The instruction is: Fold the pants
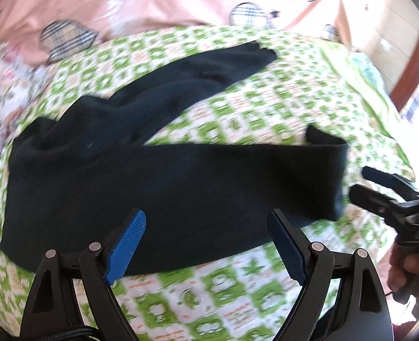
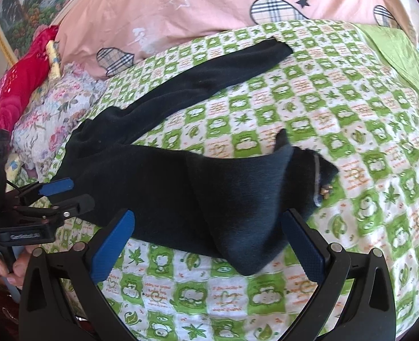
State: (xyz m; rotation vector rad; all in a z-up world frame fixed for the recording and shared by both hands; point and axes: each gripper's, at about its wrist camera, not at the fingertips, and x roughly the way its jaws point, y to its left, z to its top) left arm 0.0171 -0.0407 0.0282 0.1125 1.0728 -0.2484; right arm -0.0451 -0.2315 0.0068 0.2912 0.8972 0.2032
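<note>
Black pants [image 1: 167,182] lie on a green and white checked sheet [image 1: 280,108]. One leg runs away to the far right, the near part lies across in front of me. My left gripper [image 1: 206,221] is open and empty, just above the near edge of the pants. My right gripper [image 2: 209,221] is open and empty over the right end of the pants [image 2: 209,187], where the waistband with a small metal fastener [image 2: 324,190] is turned over. Each gripper shows in the other's view: the right one [image 1: 365,182] at the right edge, the left one [image 2: 67,193] at the left edge.
A pink duvet [image 2: 209,8] with checked patches lies along the far side of the bed. A flowered cloth [image 2: 53,113] and a red cloth [image 2: 16,85] are at the far left. A plain green cloth [image 2: 402,56] lies at the far right.
</note>
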